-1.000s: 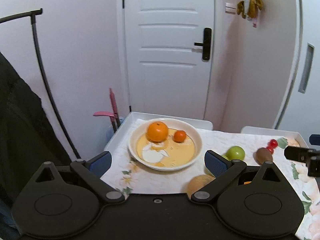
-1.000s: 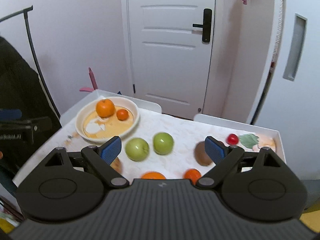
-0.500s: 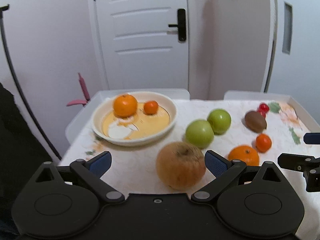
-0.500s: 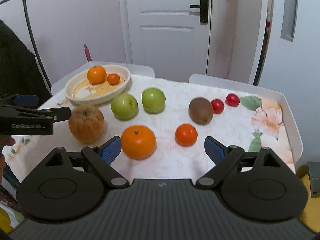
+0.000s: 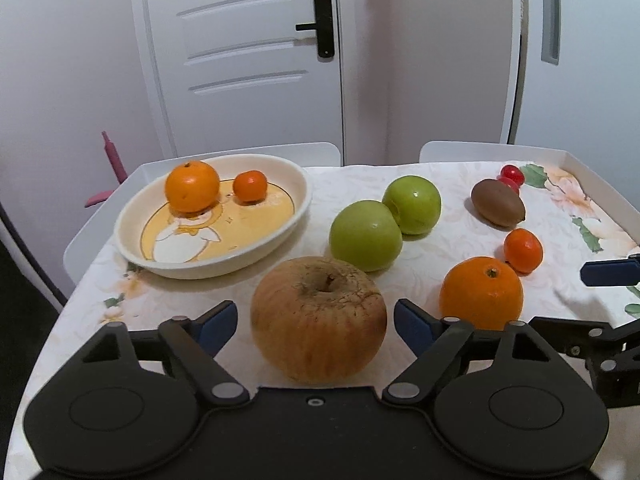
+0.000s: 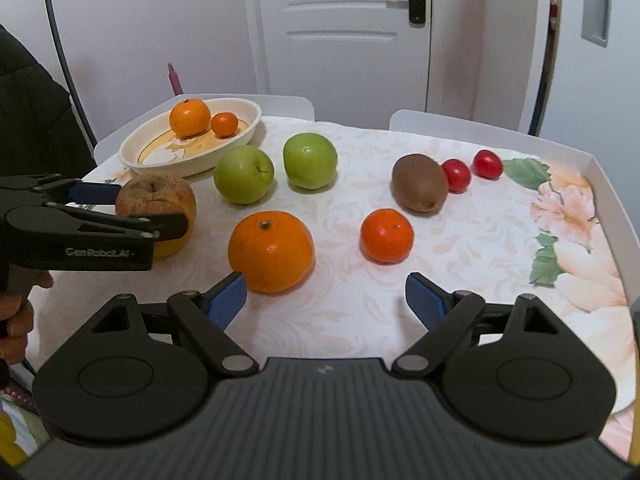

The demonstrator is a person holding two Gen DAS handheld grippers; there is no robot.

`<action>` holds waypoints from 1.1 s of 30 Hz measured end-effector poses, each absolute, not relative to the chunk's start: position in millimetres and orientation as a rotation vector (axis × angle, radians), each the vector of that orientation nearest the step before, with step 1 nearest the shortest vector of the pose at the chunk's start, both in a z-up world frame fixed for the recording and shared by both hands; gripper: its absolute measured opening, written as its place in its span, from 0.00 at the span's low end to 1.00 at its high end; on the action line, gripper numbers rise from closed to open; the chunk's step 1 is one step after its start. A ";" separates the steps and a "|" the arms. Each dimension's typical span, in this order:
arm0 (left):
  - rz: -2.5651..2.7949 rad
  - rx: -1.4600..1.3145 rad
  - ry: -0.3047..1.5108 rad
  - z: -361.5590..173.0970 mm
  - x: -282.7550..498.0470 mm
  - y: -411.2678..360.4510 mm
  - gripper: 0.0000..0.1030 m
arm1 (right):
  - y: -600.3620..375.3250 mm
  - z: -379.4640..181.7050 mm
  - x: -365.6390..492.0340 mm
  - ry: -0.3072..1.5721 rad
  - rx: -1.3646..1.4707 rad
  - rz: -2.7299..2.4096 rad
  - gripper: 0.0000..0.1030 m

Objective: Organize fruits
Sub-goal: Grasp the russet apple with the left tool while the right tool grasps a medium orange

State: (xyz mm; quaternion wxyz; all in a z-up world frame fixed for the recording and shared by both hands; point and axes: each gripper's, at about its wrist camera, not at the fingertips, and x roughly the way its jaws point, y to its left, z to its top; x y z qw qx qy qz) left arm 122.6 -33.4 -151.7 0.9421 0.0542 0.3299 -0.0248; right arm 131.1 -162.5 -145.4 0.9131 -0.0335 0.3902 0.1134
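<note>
A cream bowl (image 5: 280, 236) at the table's back left holds a big orange (image 5: 193, 186) and a small one (image 5: 250, 186). A wrinkled brown apple (image 5: 319, 322) sits between the fingers of my open left gripper (image 5: 316, 320), not clamped. Two green apples (image 5: 366, 234), a large orange (image 5: 481, 294), a small orange (image 5: 523, 250), a kiwi (image 5: 497, 202) and cherry tomatoes (image 5: 512, 176) lie on the cloth. My right gripper (image 6: 326, 300) is open and empty, its left pad by the large orange (image 6: 271, 250), with the small orange (image 6: 386, 235) beyond.
The table has a white raised rim (image 6: 608, 184) and a floral cloth. A white door (image 5: 248, 52) and walls stand behind. A dark coat and a rack pole (image 6: 56, 40) are at the left. The person's hand (image 6: 16, 320) holds the left gripper.
Both grippers have dropped and moved forward toward the table. The left one now straddles the brown apple; the right one has come close to the large orange. No fruit has moved.
</note>
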 end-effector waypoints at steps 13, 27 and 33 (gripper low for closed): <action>-0.048 0.112 0.681 -151.4 122.8 -32.5 0.76 | -151.6 -153.9 148.9 0.830 -0.063 0.306 0.90; -0.039 0.139 0.690 -150.7 115.0 -24.9 0.76 | -135.1 -160.3 164.5 0.835 -0.078 0.367 0.77; -0.034 0.174 0.679 -151.8 116.2 -30.6 0.76 | -133.9 -161.4 170.3 0.850 -0.072 0.388 0.72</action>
